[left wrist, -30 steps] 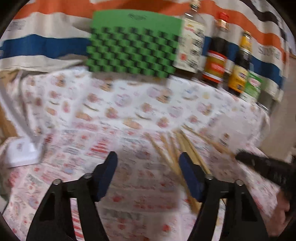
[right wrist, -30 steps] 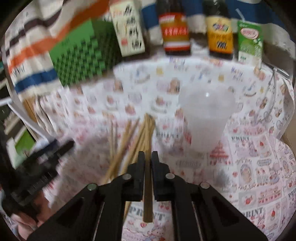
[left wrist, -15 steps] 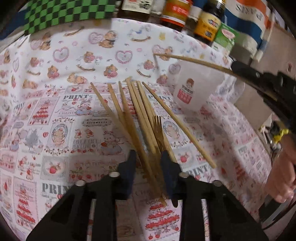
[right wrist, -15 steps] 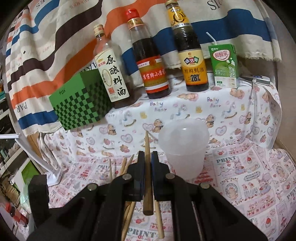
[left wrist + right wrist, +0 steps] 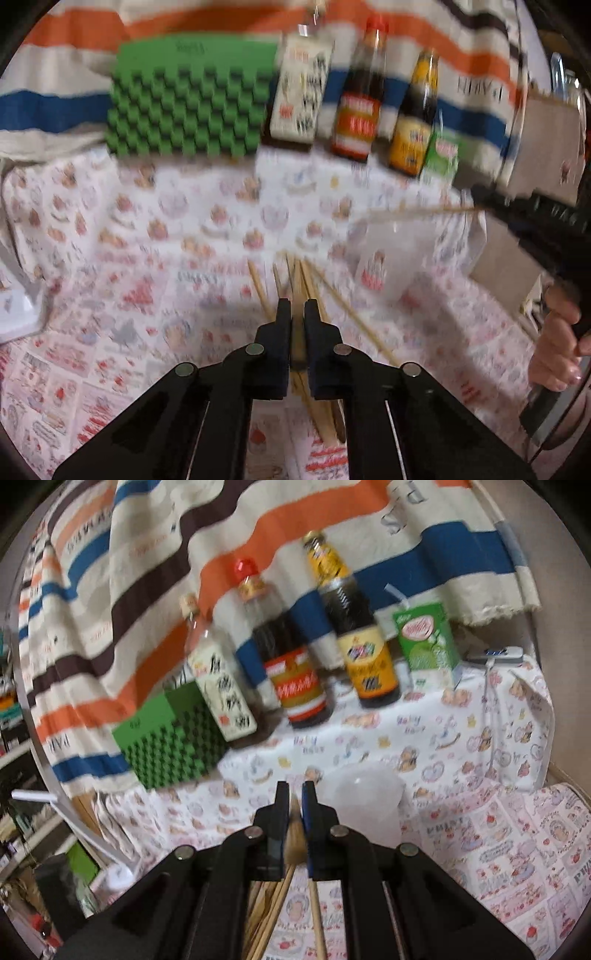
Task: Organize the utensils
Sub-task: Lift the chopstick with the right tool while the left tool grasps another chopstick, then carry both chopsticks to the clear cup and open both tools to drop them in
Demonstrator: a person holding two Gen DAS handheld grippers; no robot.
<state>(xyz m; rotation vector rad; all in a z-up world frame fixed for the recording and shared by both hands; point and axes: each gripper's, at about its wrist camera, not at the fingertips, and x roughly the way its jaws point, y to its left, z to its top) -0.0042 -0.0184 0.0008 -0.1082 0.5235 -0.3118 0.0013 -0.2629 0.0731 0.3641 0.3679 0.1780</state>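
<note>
Left wrist view: both tongs pinched on chopsticks above the pile.

My left gripper (image 5: 297,310) is clamped narrow on one chopstick (image 5: 297,347); my right gripper (image 5: 291,794) pinches another chopstick (image 5: 295,834) beside the plastic cup (image 5: 364,805). I judge these sticks light, stiff and slippery, best held mid-length. The remaining chopsticks (image 5: 351,321) lie fanned on the tablecloth (image 5: 147,277), directly under my left fingers.

A home setting, likely a makeshift kitchen corner. A table wears a childish bear-and-strawberry print cloth (image 5: 461,731). At its back edge, against a striped fabric backdrop (image 5: 258,528), stand three condiment bottles (image 5: 295,679), with a green drink carton (image 5: 428,642) to their right and a green checkered box (image 5: 173,734) to their left. Cluttered shelves (image 5: 14,738) lie beyond the table's left side.
</note>
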